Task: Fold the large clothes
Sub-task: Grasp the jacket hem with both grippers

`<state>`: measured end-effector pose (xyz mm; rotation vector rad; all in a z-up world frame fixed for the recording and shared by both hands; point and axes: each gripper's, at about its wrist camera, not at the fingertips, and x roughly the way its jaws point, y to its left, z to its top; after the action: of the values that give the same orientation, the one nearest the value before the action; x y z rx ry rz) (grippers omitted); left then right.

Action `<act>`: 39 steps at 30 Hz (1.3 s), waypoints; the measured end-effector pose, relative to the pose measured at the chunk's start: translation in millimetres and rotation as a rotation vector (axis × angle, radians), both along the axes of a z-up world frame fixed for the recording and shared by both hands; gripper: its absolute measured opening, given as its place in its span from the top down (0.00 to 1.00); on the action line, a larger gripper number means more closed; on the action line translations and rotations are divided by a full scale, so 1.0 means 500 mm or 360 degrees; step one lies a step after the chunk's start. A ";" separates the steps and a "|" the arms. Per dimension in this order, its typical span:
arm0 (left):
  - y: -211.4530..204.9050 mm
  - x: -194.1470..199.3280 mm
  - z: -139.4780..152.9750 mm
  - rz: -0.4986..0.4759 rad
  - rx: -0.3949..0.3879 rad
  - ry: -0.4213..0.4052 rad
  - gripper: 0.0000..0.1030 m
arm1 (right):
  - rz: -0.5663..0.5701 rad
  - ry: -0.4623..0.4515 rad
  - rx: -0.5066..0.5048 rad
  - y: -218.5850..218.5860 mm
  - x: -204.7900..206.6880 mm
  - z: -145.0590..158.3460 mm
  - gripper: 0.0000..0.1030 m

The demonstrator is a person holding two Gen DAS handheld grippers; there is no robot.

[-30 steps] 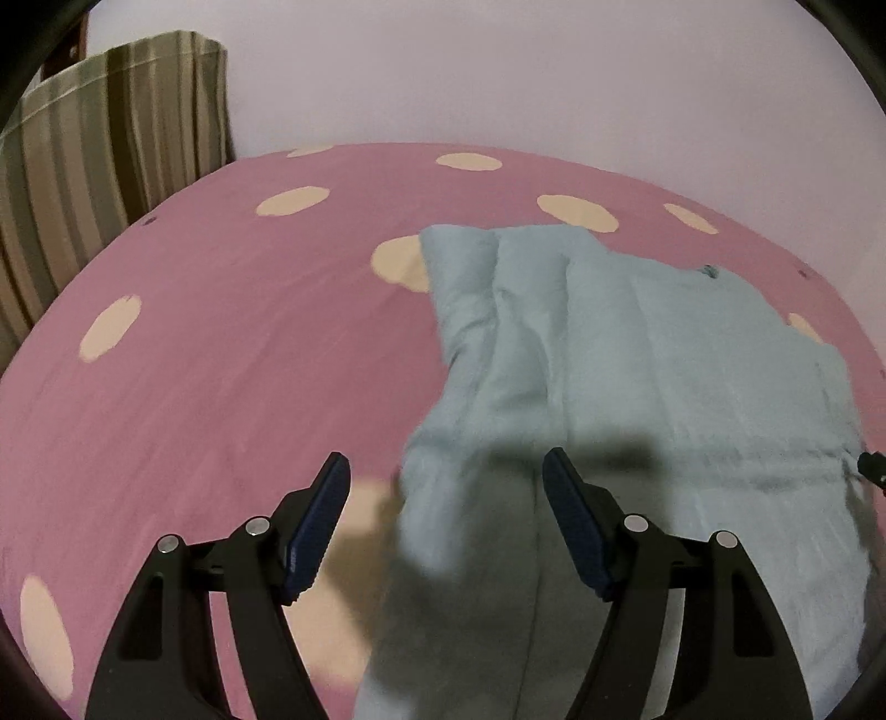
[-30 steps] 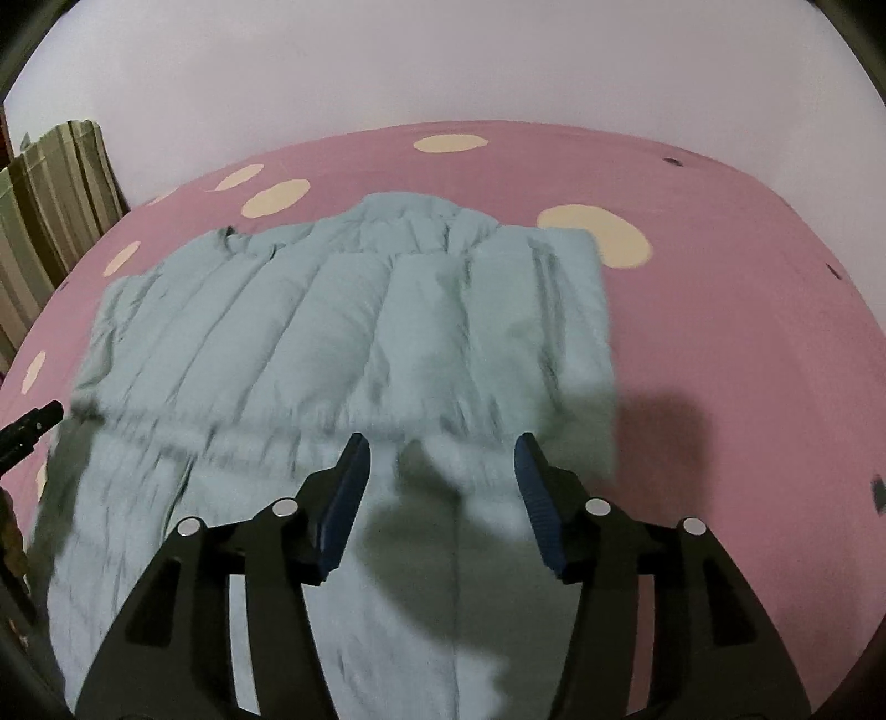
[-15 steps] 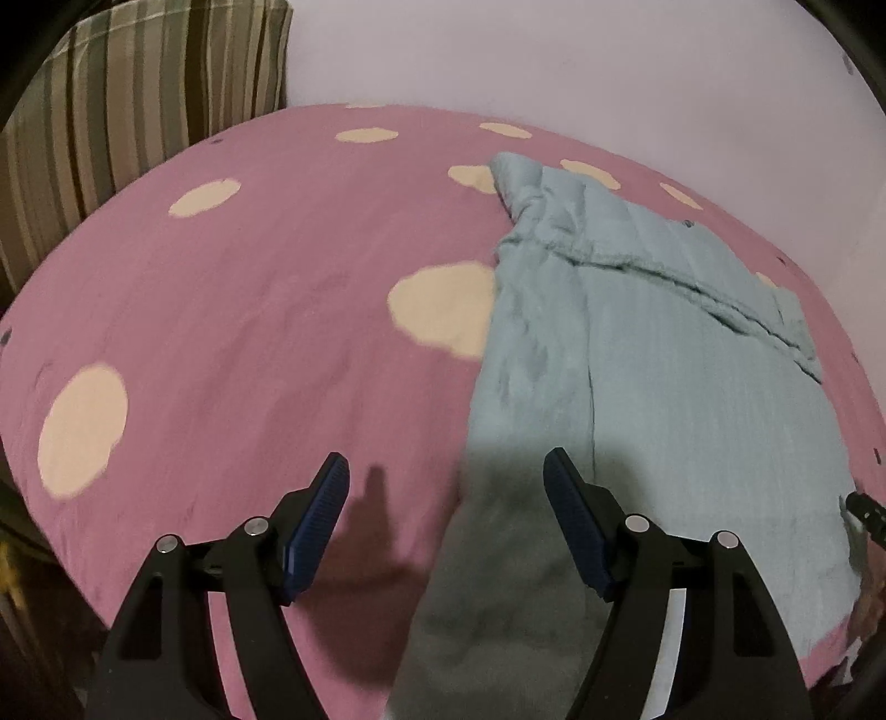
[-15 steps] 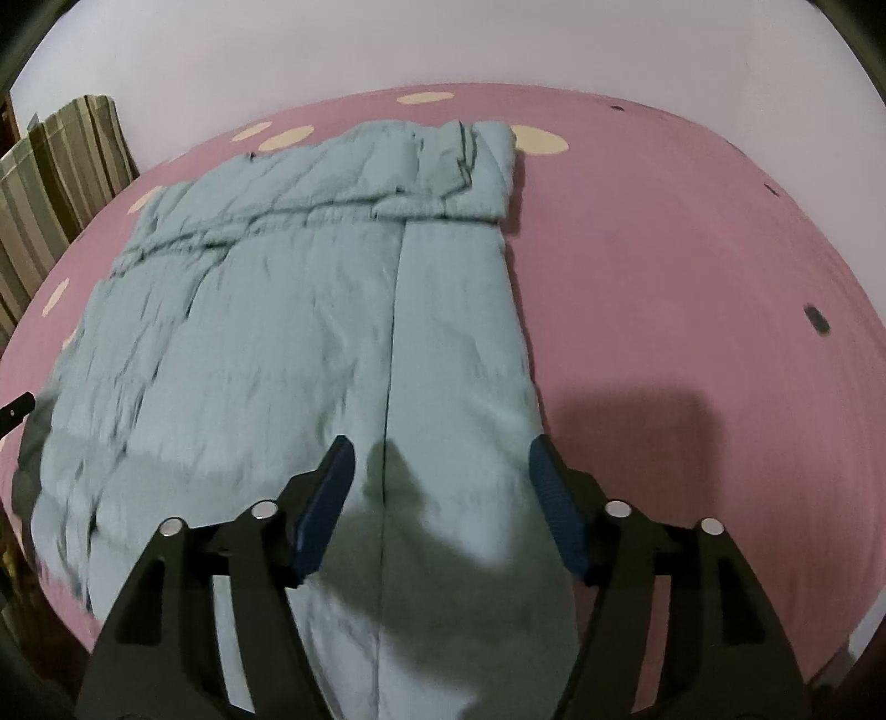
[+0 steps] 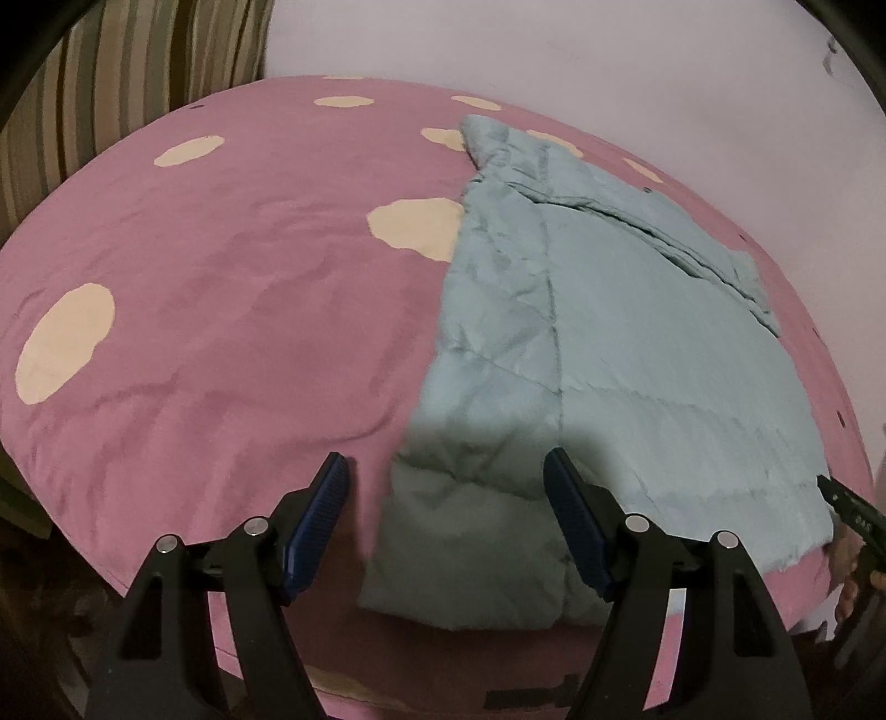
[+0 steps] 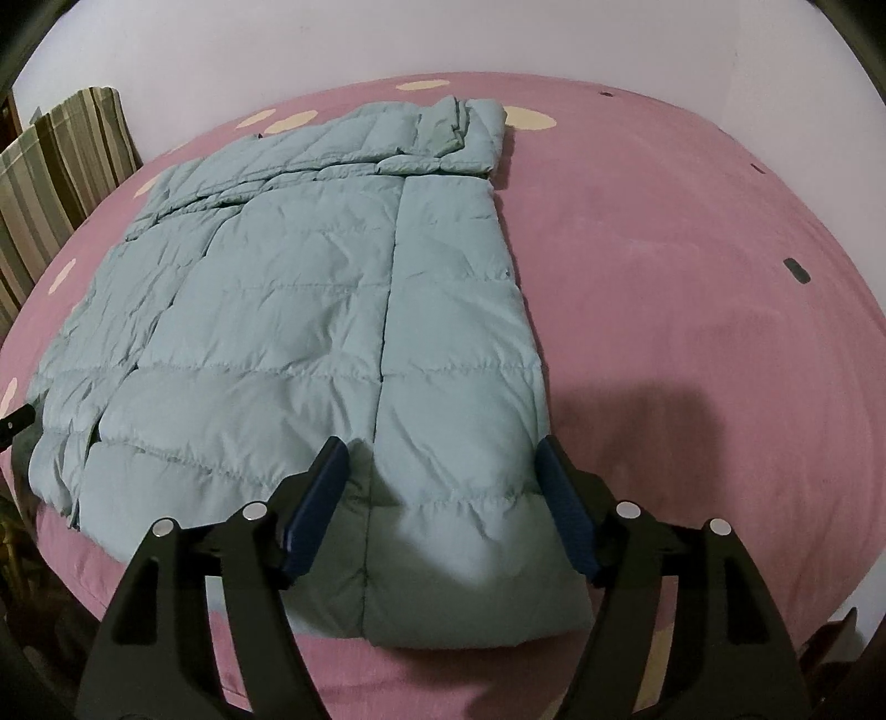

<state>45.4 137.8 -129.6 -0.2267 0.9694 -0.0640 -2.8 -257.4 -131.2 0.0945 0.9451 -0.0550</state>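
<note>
Both tools stand spread, with nothing pinched. Left tool [image 5: 446, 520], black-armed with blue ribbed pads, hangs over the near edge of the bed; its left pad [image 5: 315, 526] is above bare pink cover and its right pad [image 5: 576, 526] above the near left corner of the pale blue-green quilted padded garment [image 5: 609, 354]. No pad presses on cloth. Right tool [image 6: 443, 504] has just been opening its jaws; the garment's near right corner lies below and between the pads, loose and not gripped.

The garment lies flat on the bed with the pink cover dotted with cream spots [image 5: 221, 310], reaching from near the bed's near edge to the far edge by the white wall [image 6: 387, 44]. A long seam runs down it, and at the far end a folded-over part — sleeve or collar, I cannot tell which — bunches in ridges. Its near hem drapes a little over the bed's near edge, partly in the tools' shadow. A striped brown and green cushion [image 6: 61, 166] stands at the bed's far left corner, cut off by the lens rim.

In the left wrist view the right tool's black tip pokes in at the right border, with a blurred bit of a person's hand [image 5: 850, 576] under it — mostly cut off. Small dark marks [image 6: 797, 271] dot the cover on the right; what they are is unclear.
</note>
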 end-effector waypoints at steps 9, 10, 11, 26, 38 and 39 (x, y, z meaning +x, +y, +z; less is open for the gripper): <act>-0.014 -0.009 -0.002 -0.0037 -0.0006 0.0002 0.31 | -0.0057 -0.0003 0.0031 -0.014 -0.013 -0.003 0.30; -0.015 -0.010 -0.002 -0.0041 -0.0008 0.0004 0.31 | -0.0060 0.0000 0.0039 -0.016 -0.014 -0.004 0.30; -0.017 -0.011 -0.002 -0.0046 -0.0007 0.0004 0.31 | -0.0063 0.0003 0.0048 -0.018 -0.017 -0.005 0.30; -0.041 -0.038 0.008 -0.0150 0.0049 -0.0014 0.88 | 0.0024 0.0043 0.0102 -0.009 -0.066 0.000 0.81; -0.031 0.039 0.165 -0.0085 -0.0026 -0.0294 0.96 | 0.0061 -0.0168 0.0369 -0.043 -0.002 0.127 0.94; -0.035 0.060 0.173 -0.0085 -0.0005 -0.0313 0.96 | 0.0063 -0.0191 0.0383 -0.046 0.022 0.138 0.94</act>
<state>75.5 120.1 -43.3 -0.1935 0.7793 -0.1340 8.3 -280.3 -62.4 0.2986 0.8303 0.1003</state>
